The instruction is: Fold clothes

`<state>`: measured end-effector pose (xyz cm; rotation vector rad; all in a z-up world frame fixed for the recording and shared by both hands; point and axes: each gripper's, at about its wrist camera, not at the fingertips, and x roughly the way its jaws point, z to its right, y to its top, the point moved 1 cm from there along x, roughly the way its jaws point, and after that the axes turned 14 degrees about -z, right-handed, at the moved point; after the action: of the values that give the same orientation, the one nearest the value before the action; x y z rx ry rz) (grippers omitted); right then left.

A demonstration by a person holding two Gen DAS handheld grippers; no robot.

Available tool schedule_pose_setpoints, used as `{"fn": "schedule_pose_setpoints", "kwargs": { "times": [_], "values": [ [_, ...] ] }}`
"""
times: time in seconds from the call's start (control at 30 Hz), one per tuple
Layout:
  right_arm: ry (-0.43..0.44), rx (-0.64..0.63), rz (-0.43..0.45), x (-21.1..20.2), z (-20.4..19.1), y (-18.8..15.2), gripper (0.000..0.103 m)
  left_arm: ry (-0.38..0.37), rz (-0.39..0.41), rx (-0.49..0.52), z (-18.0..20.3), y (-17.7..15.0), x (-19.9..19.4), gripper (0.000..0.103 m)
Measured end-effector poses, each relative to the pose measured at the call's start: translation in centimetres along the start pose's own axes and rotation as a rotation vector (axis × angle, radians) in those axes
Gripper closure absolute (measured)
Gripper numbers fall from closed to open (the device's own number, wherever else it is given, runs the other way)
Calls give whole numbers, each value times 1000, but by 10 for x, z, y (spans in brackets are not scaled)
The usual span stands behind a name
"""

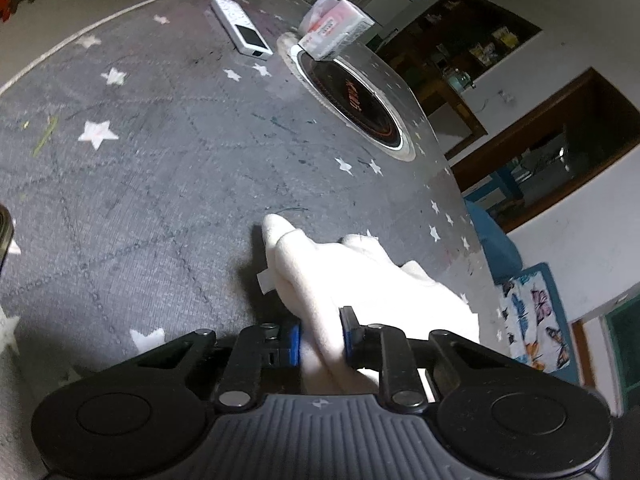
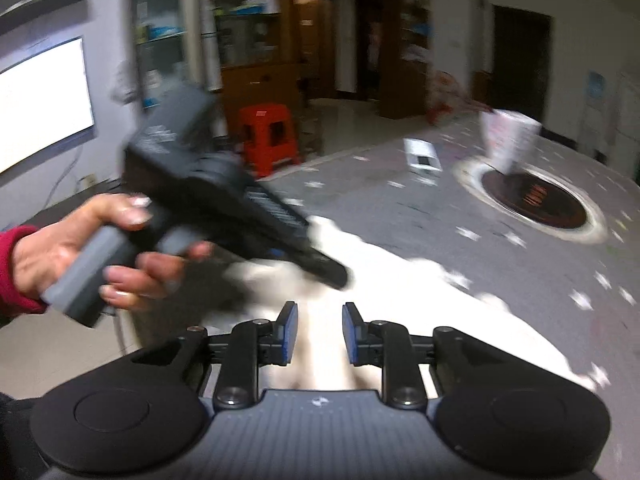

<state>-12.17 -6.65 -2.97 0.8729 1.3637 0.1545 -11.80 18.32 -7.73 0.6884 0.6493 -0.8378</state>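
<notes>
A white fleece garment (image 1: 320, 280) is seen bunched on the near right part of a round table covered with a grey cloth printed with white stars (image 1: 140, 160). In the left wrist view one fold of it is pinched between the blue pads of the left gripper (image 1: 320, 338), which is closed narrowly on the fabric, and the rest of the garment is spread away from the fingers toward the right edge of the table.

In the right wrist view the same white garment (image 2: 400, 280) is seen under and in front of the right gripper (image 2: 320, 334). Its blue pads are held apart with a moderate gap, and pale fabric is visible between them, but it cannot be told whether the fabric is touched by them.

The left gripper (image 2: 224, 196) is shown there from the side, tilted down with its tip on the garment. It is held by the person's left hand (image 2: 80, 248), with the fingers wrapped around the grey handle and a red sleeve at the wrist.

Farther on the table a black round inset plate (image 1: 352, 96) is seen, with a white tissue pack (image 1: 336, 28) on its far rim and a white remote control (image 1: 240, 32) to the left of it.
</notes>
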Motion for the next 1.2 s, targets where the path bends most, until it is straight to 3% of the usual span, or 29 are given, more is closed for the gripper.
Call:
{"fn": "schedule_pose_setpoints", "kwargs": {
  "times": [0.27, 0.37, 0.57, 0.8, 0.93, 1.2],
  "values": [
    [-162, 309, -19, -12, 88, -30, 75, 49, -5, 50, 8, 1, 2, 82],
    [-205, 408, -22, -12, 117, -42, 64, 69, -8, 68, 12, 2, 3, 82],
    [-184, 528, -33, 2, 147, -59, 64, 102, -15, 95, 18, 5, 4, 81],
    [-170, 545, -5, 8, 147, -59, 62, 123, -22, 118, 21, 9, 7, 81],
    [-176, 523, -3, 8, 141, -56, 83, 134, -25, 132, 24, 10, 8, 81],
    [-202, 475, 11, 5, 128, -50, 91, 184, -19, 197, 35, 11, 9, 81]
  ]
}}
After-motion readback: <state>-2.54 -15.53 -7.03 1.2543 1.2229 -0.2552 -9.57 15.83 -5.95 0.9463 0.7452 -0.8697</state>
